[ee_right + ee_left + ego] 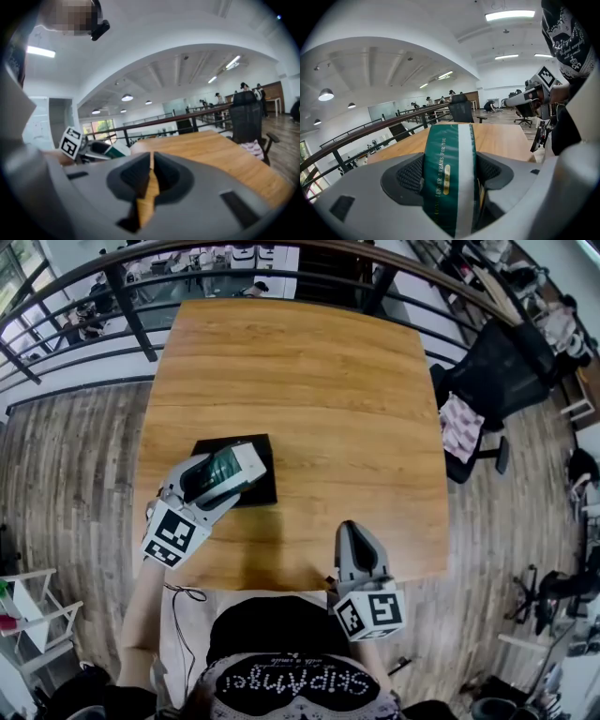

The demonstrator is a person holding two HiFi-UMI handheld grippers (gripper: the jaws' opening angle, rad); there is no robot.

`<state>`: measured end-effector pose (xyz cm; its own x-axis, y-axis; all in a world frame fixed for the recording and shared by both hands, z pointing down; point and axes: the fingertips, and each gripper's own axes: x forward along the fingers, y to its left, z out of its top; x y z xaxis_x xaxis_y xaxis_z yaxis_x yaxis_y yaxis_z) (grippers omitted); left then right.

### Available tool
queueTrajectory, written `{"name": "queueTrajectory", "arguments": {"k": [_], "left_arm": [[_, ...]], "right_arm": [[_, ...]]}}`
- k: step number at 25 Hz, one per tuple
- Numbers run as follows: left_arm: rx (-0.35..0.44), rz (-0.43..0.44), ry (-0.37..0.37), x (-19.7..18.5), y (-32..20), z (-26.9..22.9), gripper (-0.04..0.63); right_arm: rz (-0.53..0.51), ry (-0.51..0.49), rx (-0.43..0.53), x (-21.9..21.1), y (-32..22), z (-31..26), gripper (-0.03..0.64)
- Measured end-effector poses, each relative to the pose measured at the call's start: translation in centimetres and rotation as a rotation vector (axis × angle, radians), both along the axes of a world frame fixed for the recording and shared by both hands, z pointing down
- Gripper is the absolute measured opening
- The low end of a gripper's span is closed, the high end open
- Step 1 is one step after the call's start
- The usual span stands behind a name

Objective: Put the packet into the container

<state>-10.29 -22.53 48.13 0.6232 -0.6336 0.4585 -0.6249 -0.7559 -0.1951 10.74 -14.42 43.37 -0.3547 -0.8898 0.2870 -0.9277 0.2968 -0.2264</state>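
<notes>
A dark green packet (217,472) with a white stripe and gold print is clamped between the jaws of my left gripper (223,474), which hangs tilted above a black shallow container (261,486) on the wooden table (319,390). In the left gripper view the packet (449,176) fills the gap between the two dark pads. My right gripper (354,542) rests near the table's front edge, shut with nothing in it; in its own view the jaws meet at a thin slit (151,176), and the left gripper with the packet (108,151) shows at the left.
A black railing (131,320) runs behind and left of the table. A black office chair (497,371) with a patterned cloth (461,426) stands at the right. White shelving (37,615) is on the floor at lower left. A cable (187,594) hangs by the table's front edge.
</notes>
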Motion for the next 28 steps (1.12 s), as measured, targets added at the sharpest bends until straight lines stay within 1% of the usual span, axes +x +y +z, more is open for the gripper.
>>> {"name": "queueTrajectory", "arguments": {"k": [4, 9, 18, 23, 28], "left_arm": [[-0.022, 0.010, -0.018, -0.1, -0.2, 1.2, 0.359], [-0.047, 0.020, -0.021, 0.0, -0.3, 2.4, 0.359], [-0.067, 0.038, -0.030, 0.2, -0.8, 4.2, 0.359], [-0.097, 0.048, -0.063, 0.3, -0.7, 5.9, 0.359], [-0.104, 0.061, -0.090, 0.3, -0.7, 6.8, 0.359]], "right_arm": [[0.005, 0.000, -0.019, -0.1, 0.1, 0.6, 0.043], [0.009, 0.000, -0.031, -0.3, 0.2, 0.9, 0.043], [0.024, 0.006, -0.042, 0.0, 0.1, 1.0, 0.043], [0.034, 0.008, -0.047, 0.3, 0.1, 1.3, 0.043], [0.035, 0.005, -0.047, 0.2, 0.0, 1.2, 0.043]]}}
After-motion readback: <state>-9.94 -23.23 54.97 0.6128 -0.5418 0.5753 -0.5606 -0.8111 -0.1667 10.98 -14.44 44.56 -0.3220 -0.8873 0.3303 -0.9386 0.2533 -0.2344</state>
